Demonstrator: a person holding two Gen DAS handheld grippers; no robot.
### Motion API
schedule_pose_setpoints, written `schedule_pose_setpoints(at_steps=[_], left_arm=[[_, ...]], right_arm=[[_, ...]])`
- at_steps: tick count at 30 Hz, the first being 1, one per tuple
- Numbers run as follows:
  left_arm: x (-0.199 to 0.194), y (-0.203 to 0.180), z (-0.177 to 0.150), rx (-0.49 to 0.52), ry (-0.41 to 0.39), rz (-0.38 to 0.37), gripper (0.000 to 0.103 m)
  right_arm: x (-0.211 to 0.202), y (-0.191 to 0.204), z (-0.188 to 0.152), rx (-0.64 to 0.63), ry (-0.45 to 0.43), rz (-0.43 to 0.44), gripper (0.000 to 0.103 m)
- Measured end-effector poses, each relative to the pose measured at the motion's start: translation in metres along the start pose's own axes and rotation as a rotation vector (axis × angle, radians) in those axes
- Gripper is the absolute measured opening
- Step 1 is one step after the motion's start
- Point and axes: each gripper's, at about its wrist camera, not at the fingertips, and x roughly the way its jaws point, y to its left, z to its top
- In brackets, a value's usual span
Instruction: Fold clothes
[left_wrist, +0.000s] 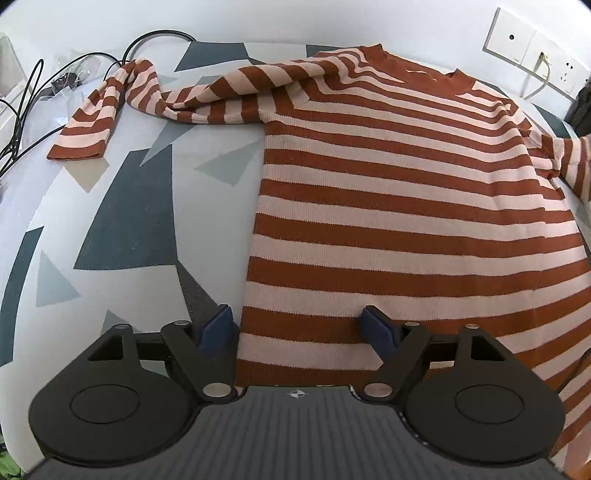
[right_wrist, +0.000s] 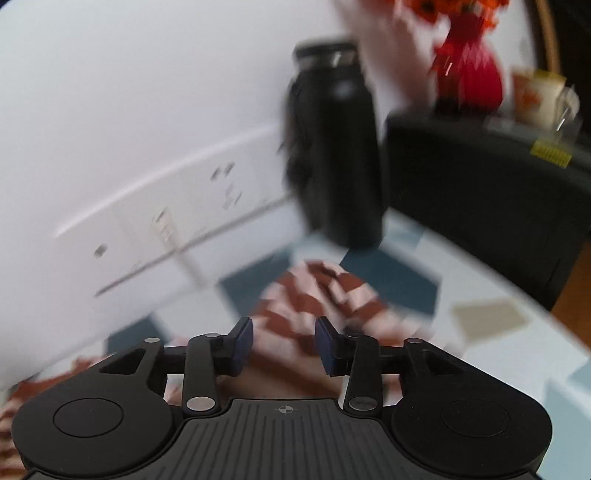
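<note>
1. Seen from the left wrist camera, a rust-and-pink striped sweater (left_wrist: 399, 192) lies flat on a tablecloth (left_wrist: 122, 229) printed with grey and slate triangles, its long axis running from the hem near the camera to the collar at the far side, by the wall.
2. Its collar (left_wrist: 417, 66) points toward the wall sockets (left_wrist: 532, 48); 1 sleeve (left_wrist: 155, 96) trails left from the shoulder, kinked, its cuff turned back toward the camera near black cables (left_wrist: 29, 92).
3. Over the sweater's lower left edge, the left gripper (left_wrist: 301, 328) stands with jaws wide apart, 1 blue pad above the tablecloth, the other above the stripes, clamping nothing.
4. Blurred, the right wrist view shows the right gripper (right_wrist: 283, 345) with jaws partly apart and nothing pinched between them, above the bunched other sleeve (right_wrist: 325, 291).
5. Beyond that sleeve stand a black bottle (right_wrist: 336, 147), a red vase (right_wrist: 469, 74) on a dark cabinet (right_wrist: 480, 184), and a mug (right_wrist: 539, 96).
</note>
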Motion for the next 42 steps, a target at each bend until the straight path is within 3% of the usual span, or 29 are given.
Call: schedule_pose_setpoints(at_steps=[2,7,11,14,15,17,19,21,27,39,40,42], left_arm=[[-0.001,0.002,-0.002,0.006,-0.003,-0.013,0.079],[-0.007,0.010,-0.012,0.026,0.014,-0.025,0.079],[-0.016,0.024,-0.028,0.012,0.030,-0.031,0.079],[-0.025,0.030,-0.042,0.043,0.037,-0.031,0.072],[-0.027,0.031,-0.046,0.052,0.025,-0.038,0.067],[-0.032,0.034,-0.054,0.069,-0.009,-0.056,0.050],[-0.036,0.034,-0.059,0.081,-0.035,-0.102,0.015],[-0.038,0.034,-0.063,0.072,-0.044,-0.142,0.008],[-0.044,0.043,-0.075,0.051,-0.043,-0.190,0.007],[-0.057,0.042,-0.093,0.098,-0.015,-0.220,0.007],[-0.057,0.042,-0.094,0.102,-0.011,-0.223,0.008],[-0.058,0.041,-0.092,0.113,0.003,-0.219,0.013]], right_arm=[[-0.013,0.001,-0.017,-0.042,0.040,0.020,0.057],[-0.054,-0.002,-0.078,-0.147,0.220,0.133,0.056],[-0.089,0.001,-0.134,-0.274,0.307,0.125,0.057],[-0.110,0.008,-0.169,-0.386,0.329,0.110,0.046],[-0.119,0.014,-0.179,-0.453,0.310,0.095,0.041],[-0.132,0.021,-0.189,-0.488,0.297,0.103,0.011],[-0.140,0.021,-0.193,-0.453,0.298,0.100,0.007],[-0.147,0.017,-0.197,-0.409,0.290,0.085,0.006],[-0.175,-0.006,-0.210,-0.260,0.313,0.061,0.005],[-0.220,-0.011,-0.230,-0.201,0.437,0.015,0.006],[-0.221,-0.011,-0.230,-0.193,0.448,0.007,0.008],[-0.222,-0.011,-0.223,-0.146,0.456,-0.004,0.024]])
